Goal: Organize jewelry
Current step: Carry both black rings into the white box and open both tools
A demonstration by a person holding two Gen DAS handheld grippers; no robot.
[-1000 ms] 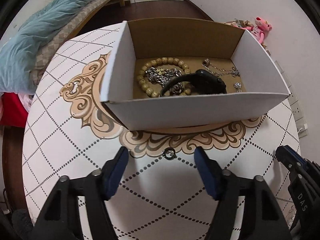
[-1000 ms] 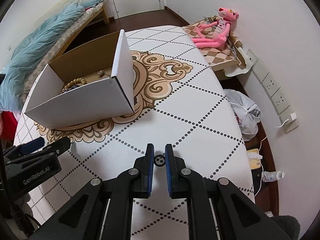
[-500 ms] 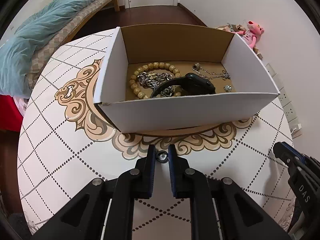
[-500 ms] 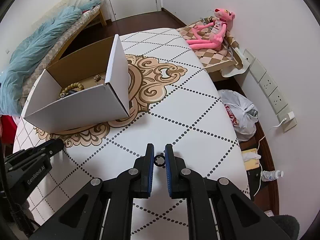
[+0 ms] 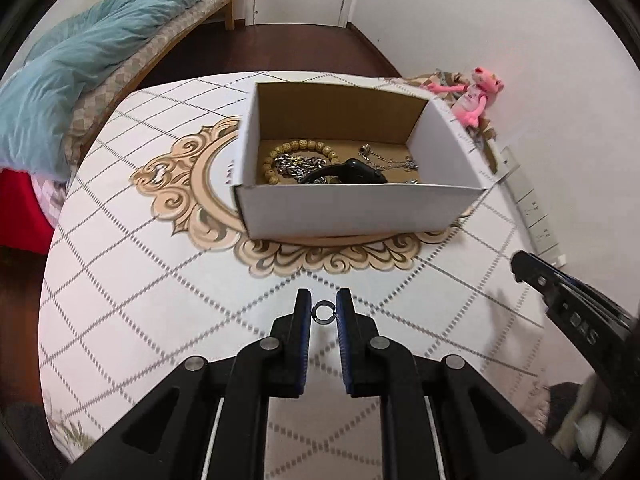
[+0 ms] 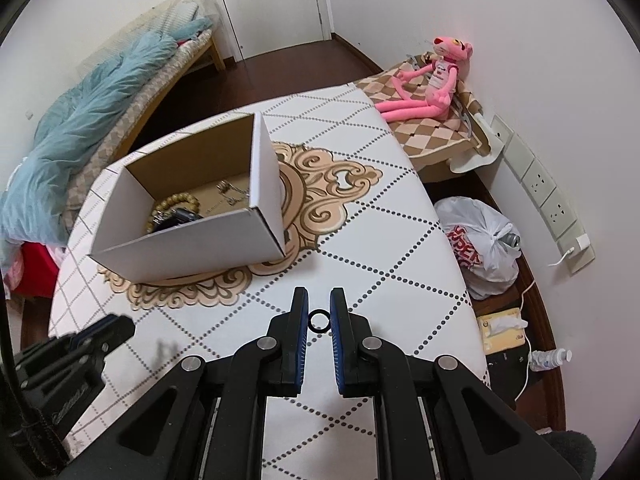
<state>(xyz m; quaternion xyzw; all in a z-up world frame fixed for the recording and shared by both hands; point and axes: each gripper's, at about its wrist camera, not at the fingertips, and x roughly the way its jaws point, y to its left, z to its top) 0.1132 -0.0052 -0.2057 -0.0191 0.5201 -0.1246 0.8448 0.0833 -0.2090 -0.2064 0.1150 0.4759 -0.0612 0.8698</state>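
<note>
My left gripper (image 5: 323, 313) is shut on a small dark ring (image 5: 323, 313), held above the patterned table in front of the white cardboard box (image 5: 360, 210). The box holds a wooden bead bracelet (image 5: 304, 147), silver chains (image 5: 298, 165) and a black band (image 5: 348, 171). My right gripper (image 6: 319, 320) is shut on another dark ring (image 6: 319, 321), held above the table to the right of the box (image 6: 192, 246). Each gripper shows at the edge of the other's view.
The round white table (image 5: 140, 292) has a tan ornament under the box. A pink plush toy (image 6: 436, 76) lies on a checked cushion at the far right. A white plastic bag (image 6: 480, 240) lies on the floor. A bed with a blue quilt (image 6: 80, 120) stands at the left.
My left gripper closed on the ring that lay on the table and lifted it, drawing back from the box. My right gripper has risen a little with its ring.
</note>
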